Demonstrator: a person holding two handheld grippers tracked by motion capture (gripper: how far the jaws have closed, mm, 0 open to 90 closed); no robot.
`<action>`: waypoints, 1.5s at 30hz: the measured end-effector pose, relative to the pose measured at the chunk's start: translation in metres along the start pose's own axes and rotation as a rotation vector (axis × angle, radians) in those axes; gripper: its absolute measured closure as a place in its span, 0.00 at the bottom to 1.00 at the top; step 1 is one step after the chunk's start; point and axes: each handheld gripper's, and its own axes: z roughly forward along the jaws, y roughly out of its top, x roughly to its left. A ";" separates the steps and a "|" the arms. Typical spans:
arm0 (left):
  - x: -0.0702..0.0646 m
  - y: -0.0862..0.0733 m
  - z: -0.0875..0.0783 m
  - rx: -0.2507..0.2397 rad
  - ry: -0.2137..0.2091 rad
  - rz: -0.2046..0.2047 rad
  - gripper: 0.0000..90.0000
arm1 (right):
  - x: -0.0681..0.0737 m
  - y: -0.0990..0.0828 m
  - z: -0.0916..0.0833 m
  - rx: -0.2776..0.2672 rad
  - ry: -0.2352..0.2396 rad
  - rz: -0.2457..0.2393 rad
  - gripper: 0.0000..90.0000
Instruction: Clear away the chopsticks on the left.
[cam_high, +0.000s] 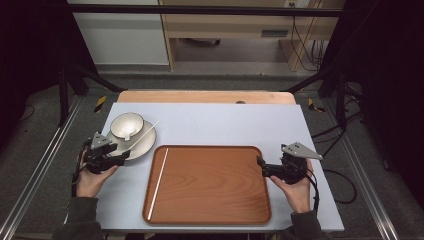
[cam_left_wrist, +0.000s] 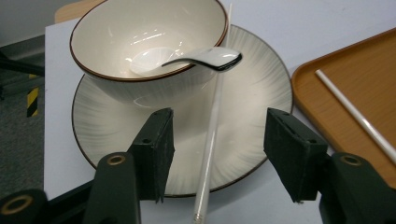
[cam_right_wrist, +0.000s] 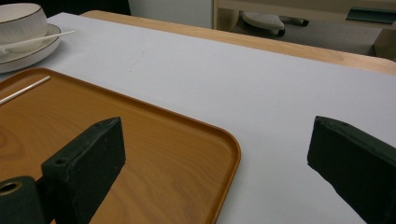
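The left gripper (cam_left_wrist: 217, 154) hangs open astride the white chopstick (cam_left_wrist: 211, 135) lying across the plate (cam_left_wrist: 261, 102) beside the bowl (cam_left_wrist: 140, 42) (its twin's on the tray (cam_high: 210, 185)), so pinch squarely and lift it clear of the spoon (cam_left_wrist: 196, 58).

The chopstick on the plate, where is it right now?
The chopstick lies across the plate, right of the bowl, under the spoon handle, between the open left gripper fingers.

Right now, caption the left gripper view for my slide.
Open left tongs straddle a white chopstick lying across the plate beside the bowl.
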 end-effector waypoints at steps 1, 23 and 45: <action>0.001 0.000 0.002 0.011 0.005 0.007 0.49 | 0.000 0.000 0.000 0.000 0.001 0.002 0.05; 0.012 -0.004 0.033 0.045 -0.051 -0.010 0.82 | 0.001 -0.001 0.002 0.008 -0.001 -0.004 0.05; 0.001 -0.002 0.027 0.031 -0.083 -0.032 0.94 | 0.000 -0.001 0.001 0.009 -0.001 -0.005 0.05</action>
